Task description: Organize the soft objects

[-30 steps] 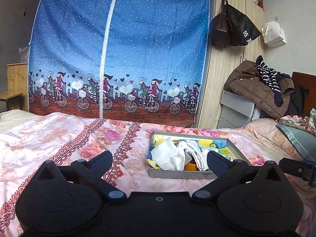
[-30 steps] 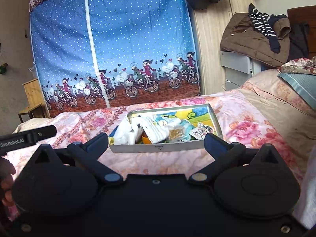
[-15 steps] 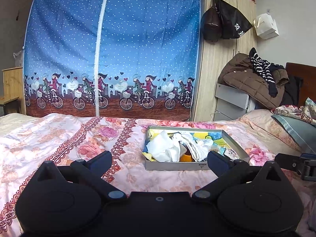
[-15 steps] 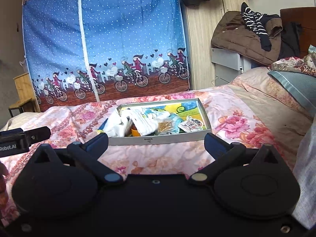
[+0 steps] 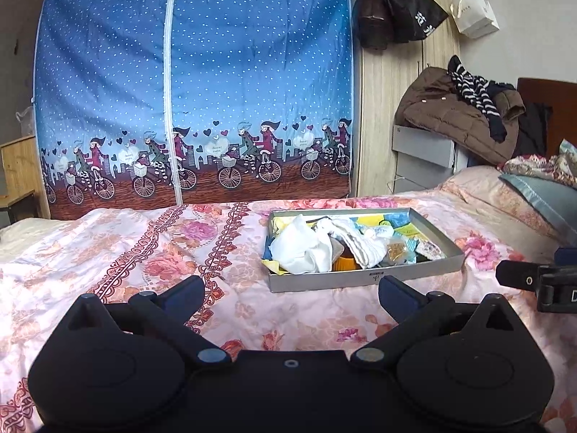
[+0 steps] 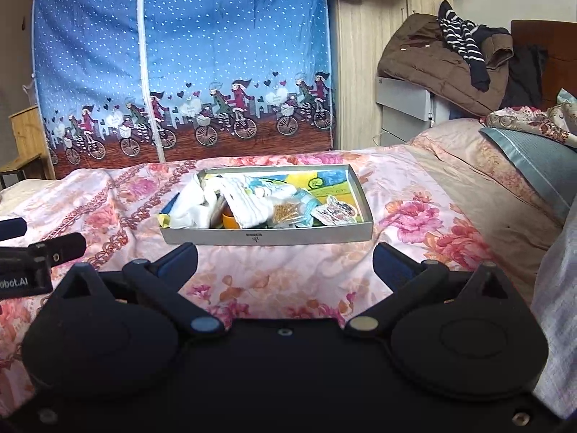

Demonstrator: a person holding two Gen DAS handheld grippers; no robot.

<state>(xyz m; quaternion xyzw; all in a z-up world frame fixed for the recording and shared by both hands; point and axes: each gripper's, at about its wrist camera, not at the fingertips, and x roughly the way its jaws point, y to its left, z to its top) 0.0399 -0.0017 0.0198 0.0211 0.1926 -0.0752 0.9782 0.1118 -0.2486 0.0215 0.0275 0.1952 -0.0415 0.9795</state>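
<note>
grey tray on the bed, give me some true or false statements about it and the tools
1. The grey tray sits on the floral bedspread. True.
2. The tray is empty. False: it holds a white cloth, a folded white towel, something orange and small packets.
3. The right tool is closed on the white cloth. False: its jaws are wide open and hold nothing, short of the tray.
4. The left tool is open and holds nothing. True.
5. A brown jacket lies in the tray. False: it is piled on grey boxes beside the wardrobe.
</note>
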